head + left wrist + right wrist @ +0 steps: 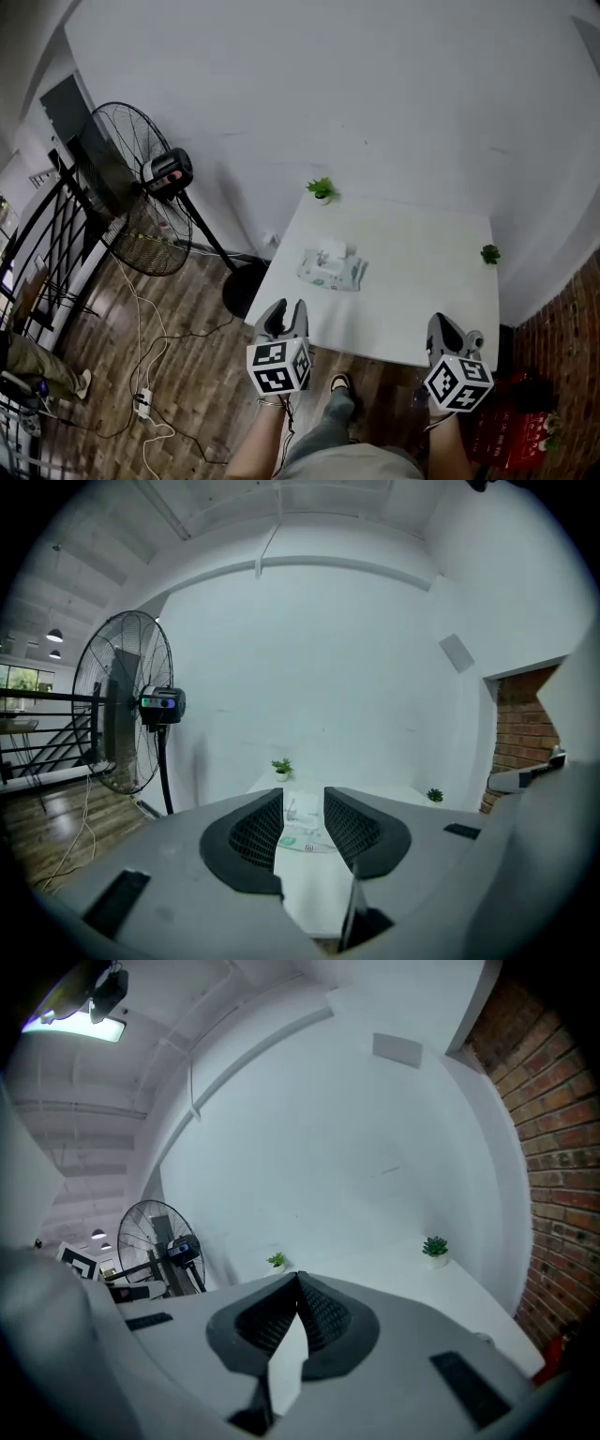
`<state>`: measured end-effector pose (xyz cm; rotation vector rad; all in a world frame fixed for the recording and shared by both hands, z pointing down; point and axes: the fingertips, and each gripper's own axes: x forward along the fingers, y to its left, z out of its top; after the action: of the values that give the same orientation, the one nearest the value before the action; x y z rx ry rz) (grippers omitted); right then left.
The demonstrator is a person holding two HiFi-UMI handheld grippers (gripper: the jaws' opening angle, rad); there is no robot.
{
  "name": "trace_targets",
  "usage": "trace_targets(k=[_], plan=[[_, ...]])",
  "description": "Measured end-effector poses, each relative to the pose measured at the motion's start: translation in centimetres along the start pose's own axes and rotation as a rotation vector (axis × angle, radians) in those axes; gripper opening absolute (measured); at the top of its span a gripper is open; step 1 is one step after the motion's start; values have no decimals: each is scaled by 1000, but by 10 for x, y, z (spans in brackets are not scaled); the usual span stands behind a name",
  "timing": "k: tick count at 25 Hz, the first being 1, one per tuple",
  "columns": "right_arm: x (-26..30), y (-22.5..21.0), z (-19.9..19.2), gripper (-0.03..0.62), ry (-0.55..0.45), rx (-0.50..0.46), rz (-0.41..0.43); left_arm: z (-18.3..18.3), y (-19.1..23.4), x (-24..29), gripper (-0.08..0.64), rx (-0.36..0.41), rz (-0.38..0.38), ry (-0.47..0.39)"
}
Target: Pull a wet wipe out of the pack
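A pale green-and-white wet wipe pack (330, 270) lies flat on the white table (422, 281), left of its middle, with a white flap or wipe standing up at its top. My left gripper (286, 311) hovers at the table's near left edge, open and empty, a short way in front of the pack. In the left gripper view the pack (305, 834) shows through the gap of that gripper (303, 803). My right gripper (439, 323) is at the near right edge, shut on nothing; in the right gripper view its tips (298, 1279) meet.
Two small potted plants (322, 188) (489, 253) stand at the table's far left corner and right edge. A big pedestal fan (131, 187) stands left of the table, with cables (145, 403) on the wooden floor. A red crate (516, 431) sits by the brick wall at right.
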<state>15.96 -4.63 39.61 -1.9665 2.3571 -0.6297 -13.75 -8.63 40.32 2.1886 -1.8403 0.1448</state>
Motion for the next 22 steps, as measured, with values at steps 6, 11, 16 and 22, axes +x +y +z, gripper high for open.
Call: trace_targets(k=[6,11,16,22], plan=[[50,-5,30,2,-21,-13,-32,25,8,61,122,-8,-34,-17],[102,-5,52,2,-30,-24,-45,44,22,115,121,-15,-51,-20],[159,-6,66,2,-13,-33,-63,57,38,167,121,-15,-63,-10],[205,-8,74,2,13,-33,-62,58,52,209,121,-8,-65,30]])
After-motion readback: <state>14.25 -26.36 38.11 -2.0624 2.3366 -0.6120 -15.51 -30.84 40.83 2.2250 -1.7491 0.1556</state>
